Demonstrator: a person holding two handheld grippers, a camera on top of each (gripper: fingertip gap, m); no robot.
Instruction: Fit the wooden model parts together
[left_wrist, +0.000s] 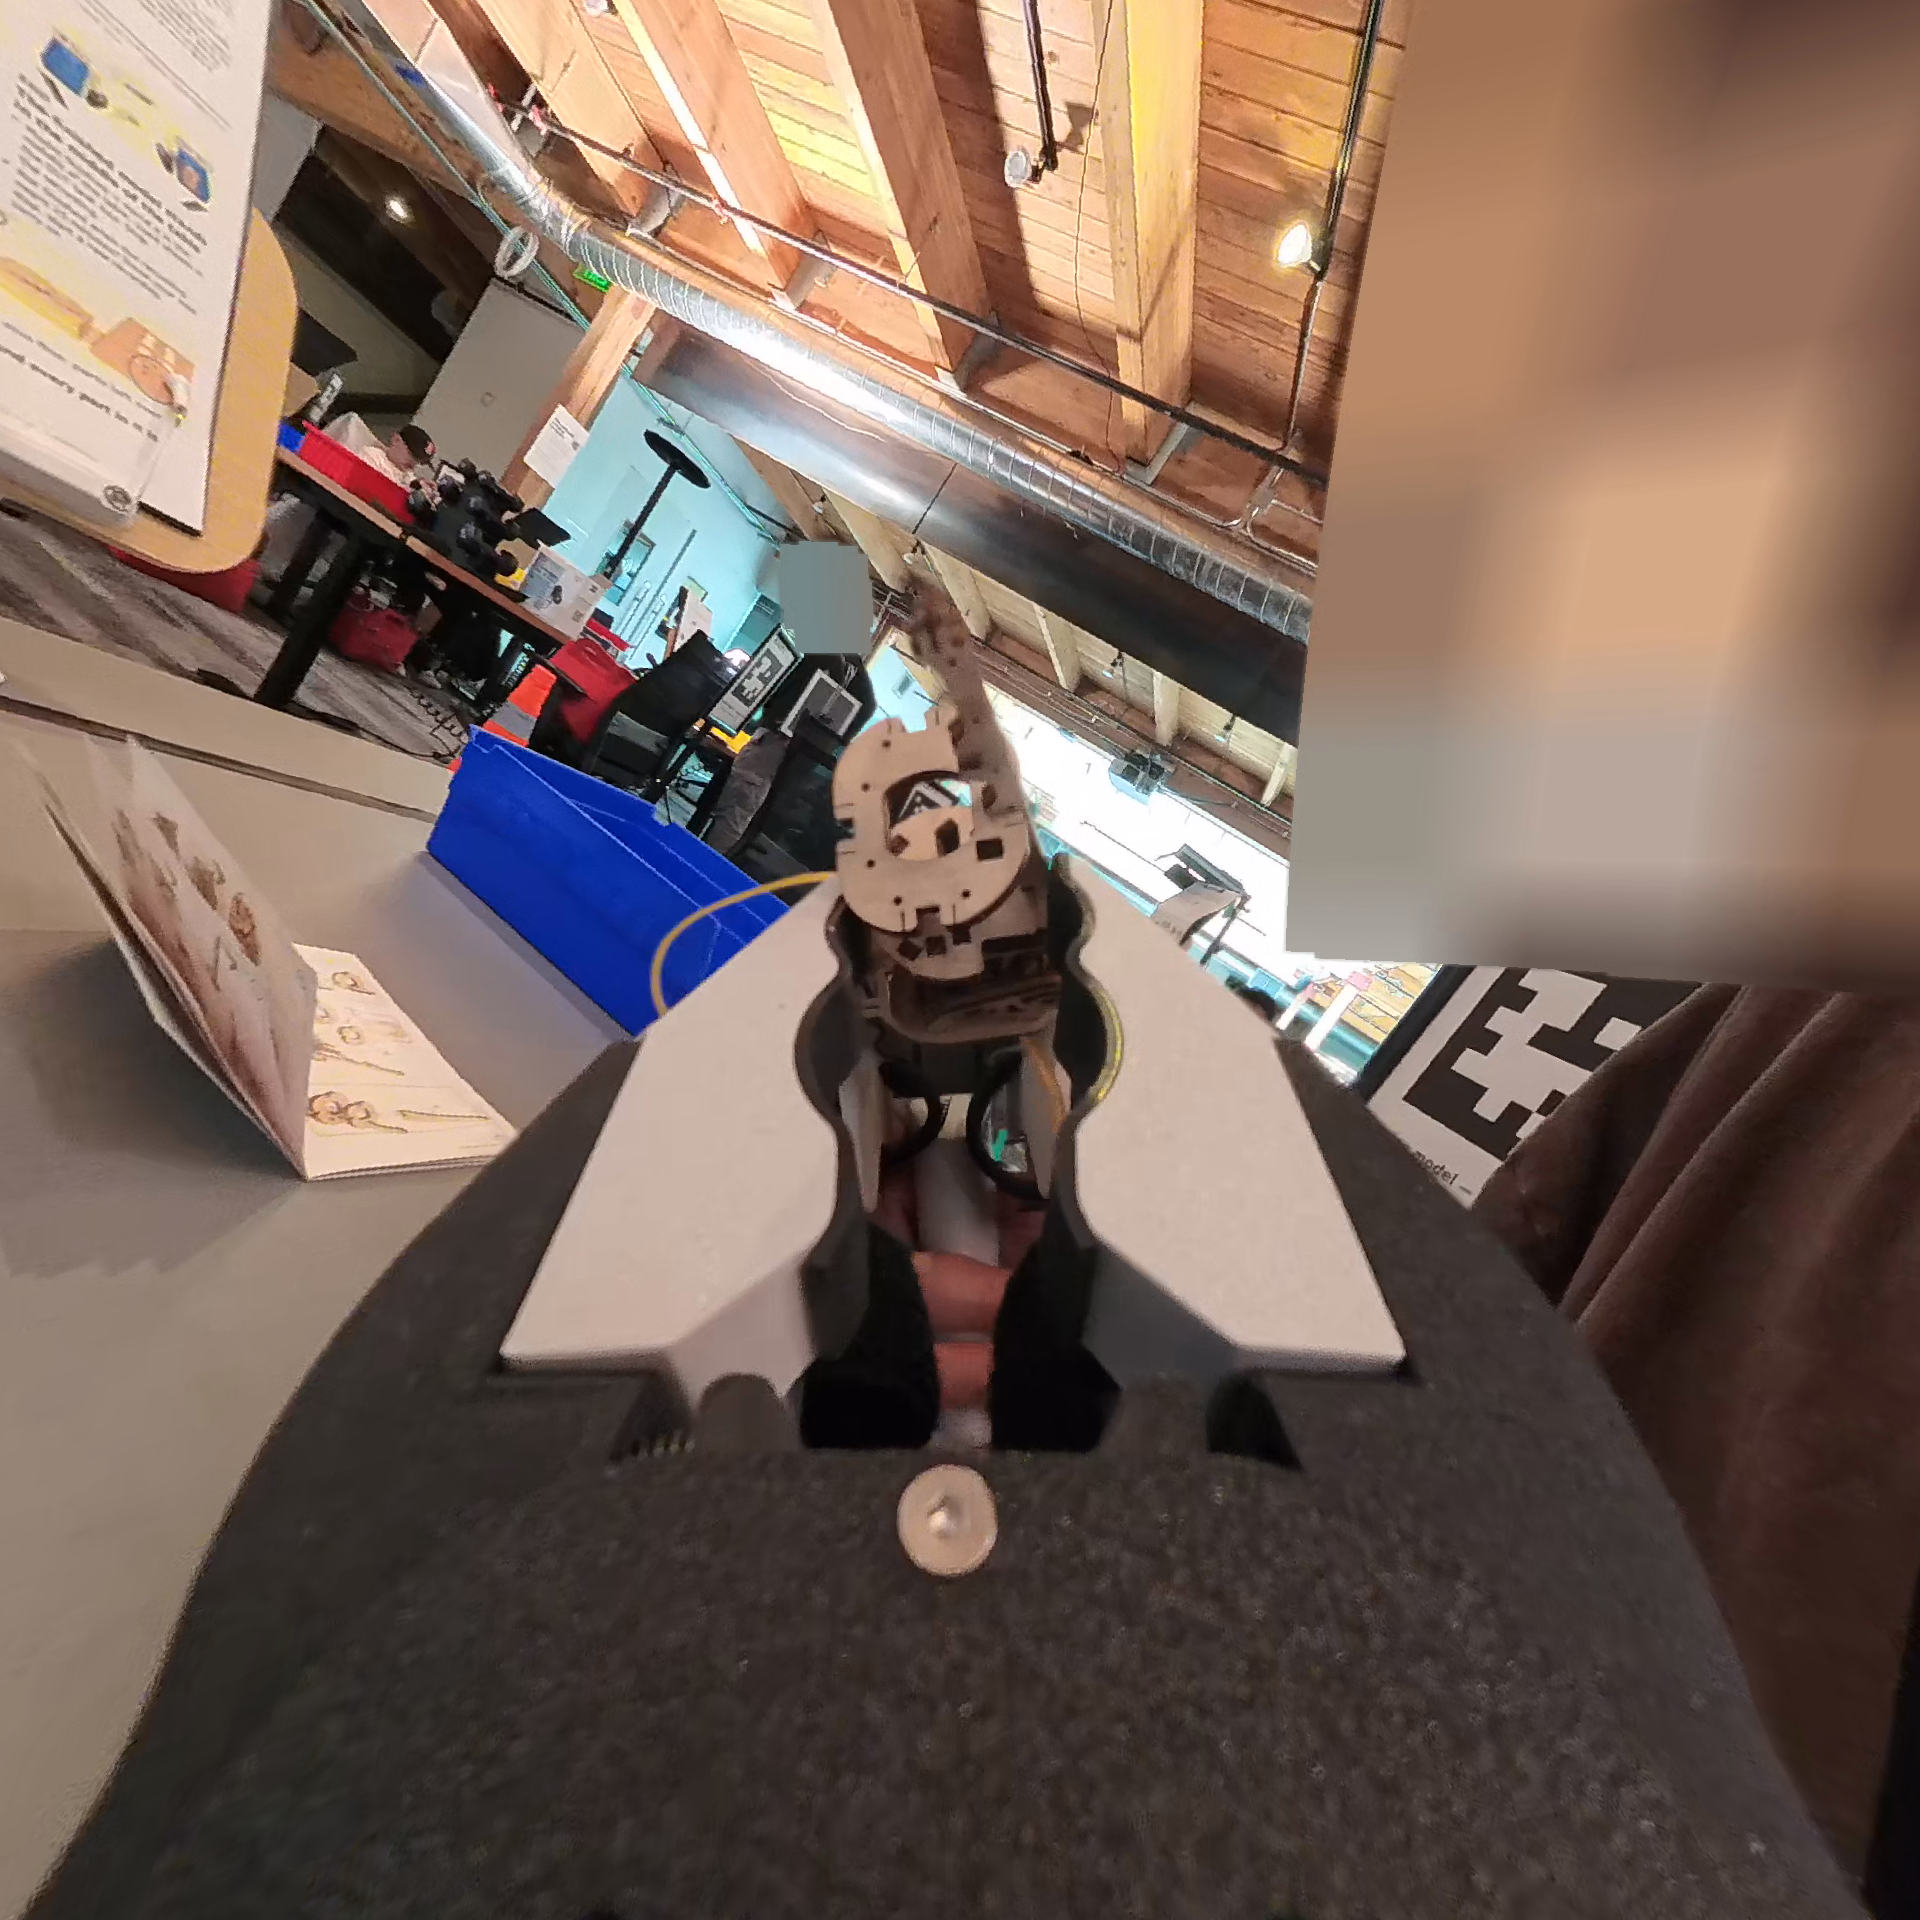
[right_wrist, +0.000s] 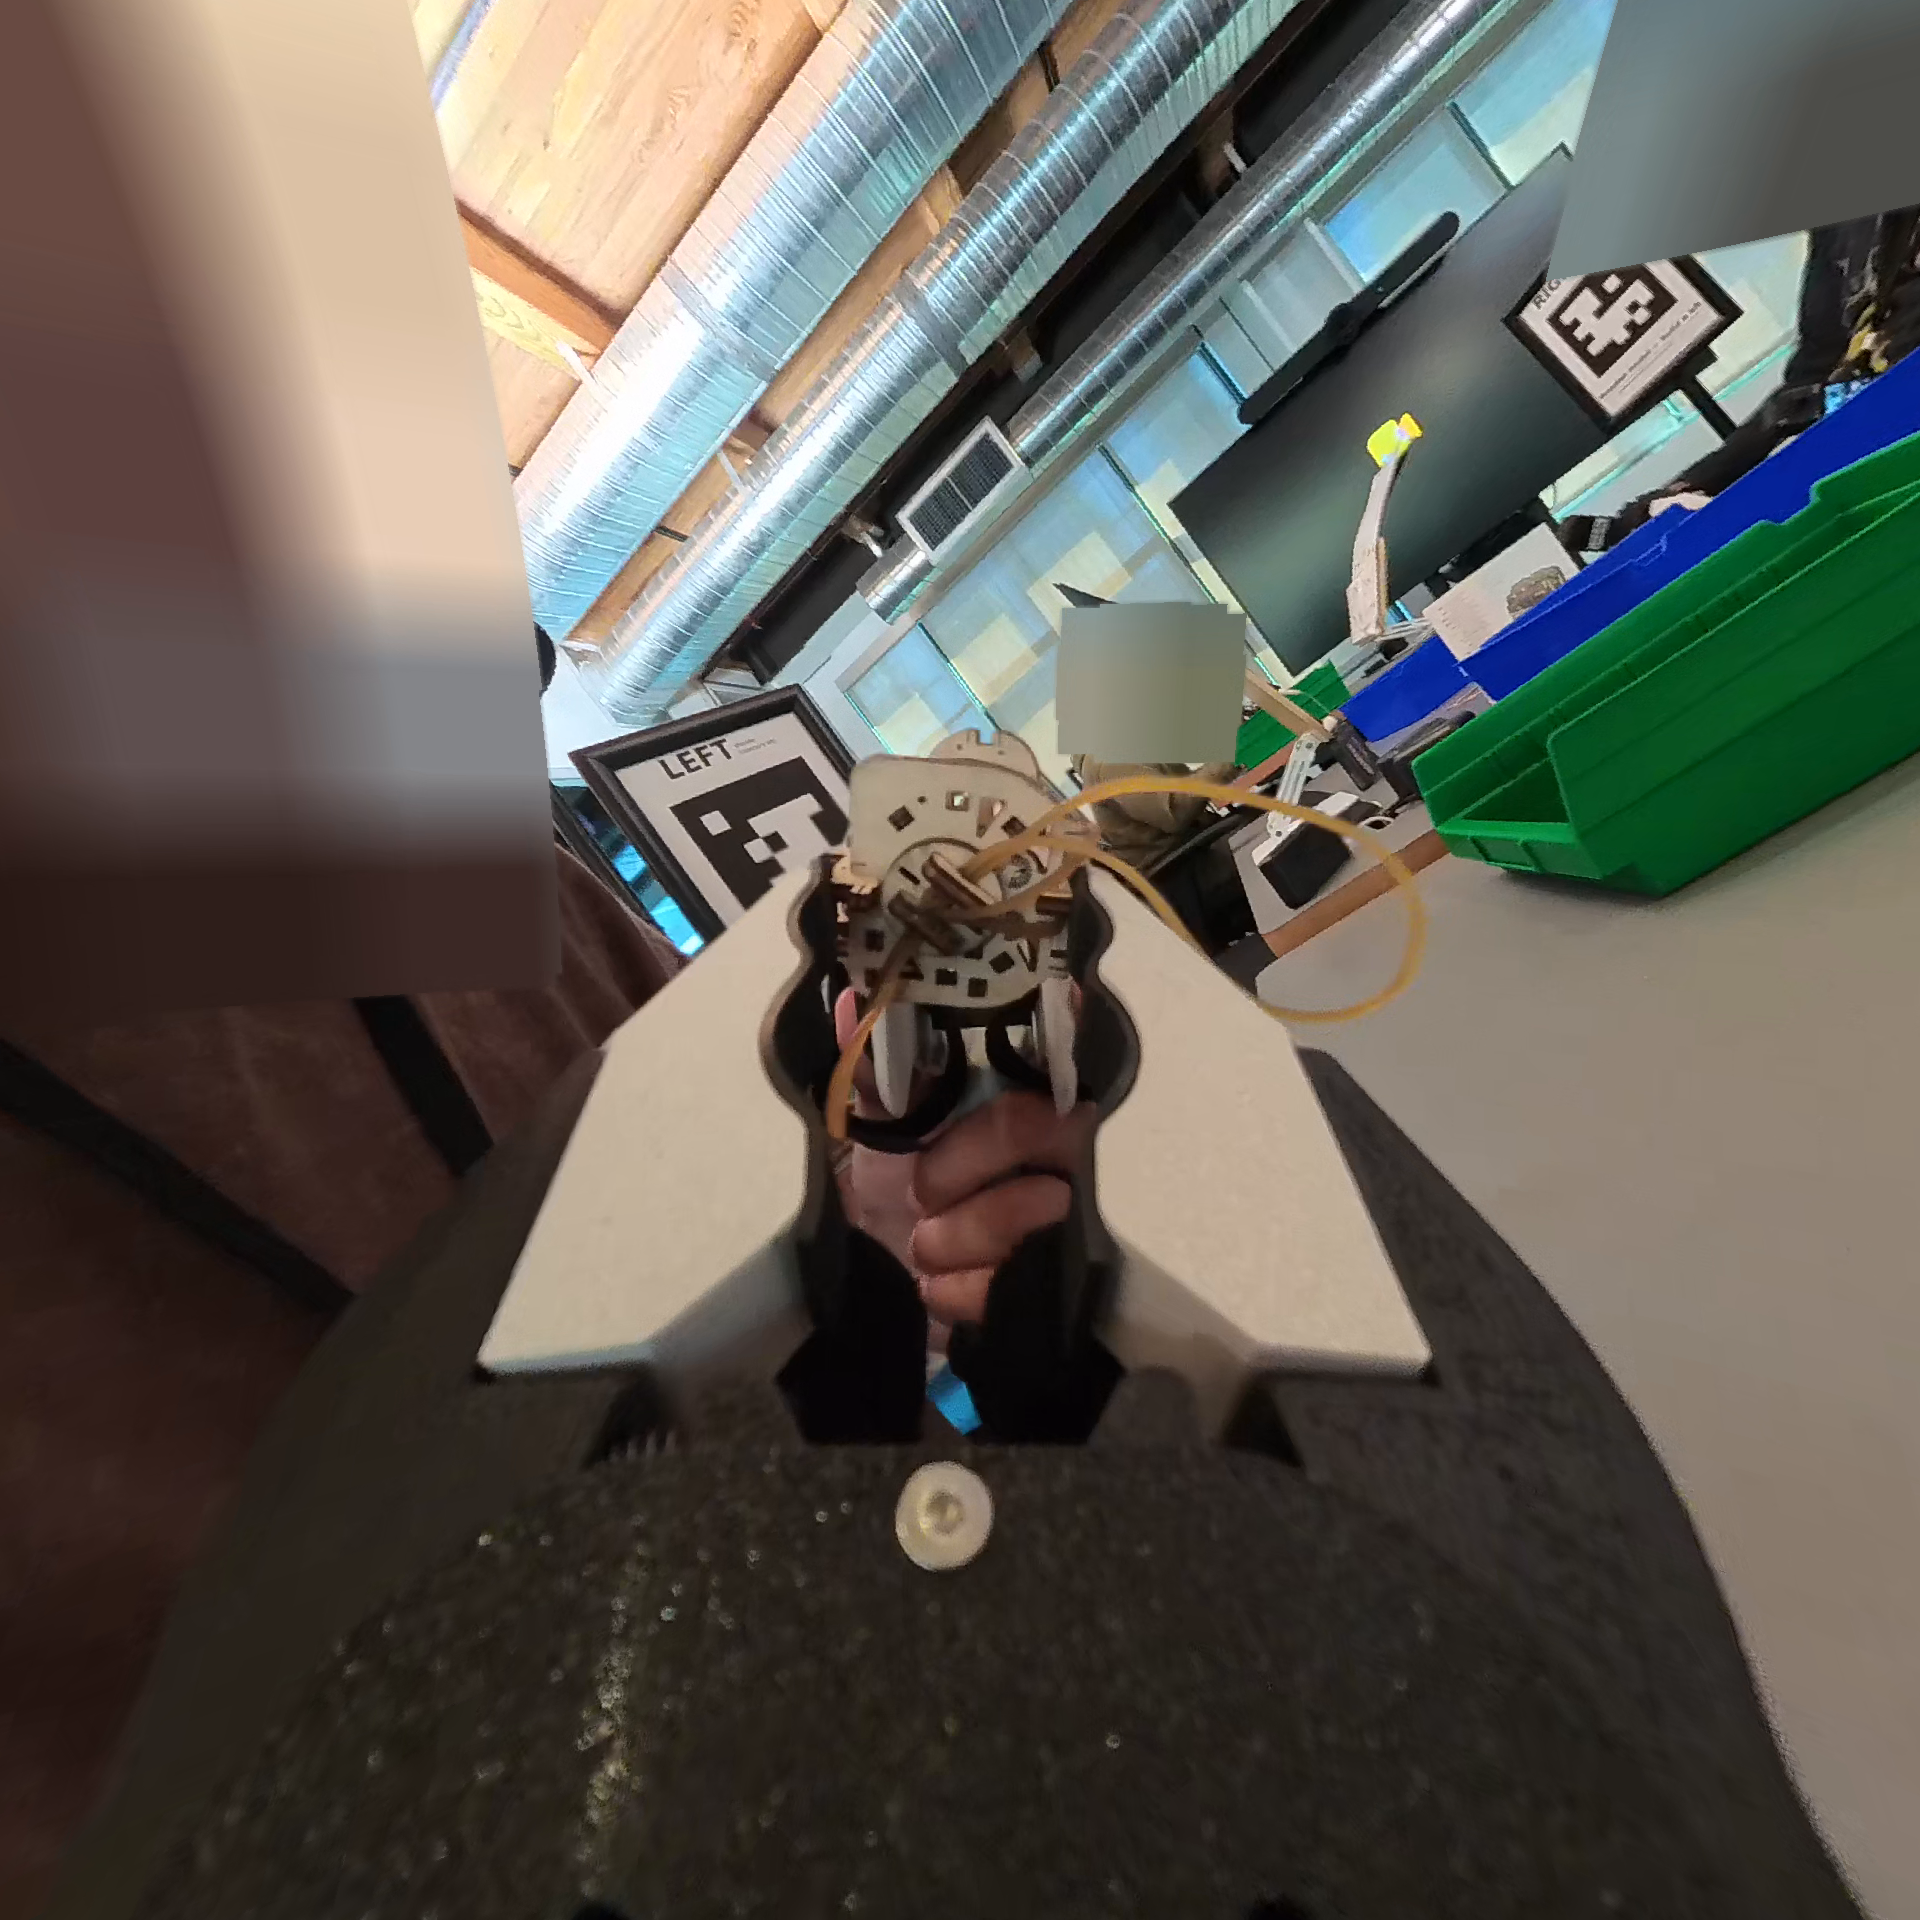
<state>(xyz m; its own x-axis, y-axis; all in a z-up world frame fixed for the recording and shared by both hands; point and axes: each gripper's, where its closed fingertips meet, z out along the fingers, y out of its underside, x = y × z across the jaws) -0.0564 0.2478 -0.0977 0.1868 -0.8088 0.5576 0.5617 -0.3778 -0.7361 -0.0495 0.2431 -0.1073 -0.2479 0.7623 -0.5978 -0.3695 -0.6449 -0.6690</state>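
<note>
Both the left claw (left_wrist: 951, 935) and right claw (right_wrist: 951, 935) sit nearly together, clamped on the wooden model (left_wrist: 925, 842) at their tips. A yellow rubber band (right_wrist: 1340, 914) loops rightward; the model's lower half is hidden between the fingers.

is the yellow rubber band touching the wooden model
Touching. In the right wrist view the yellow rubber band runs onto the hub of the wooden model at the right gripper, then loops free to the right.
</note>
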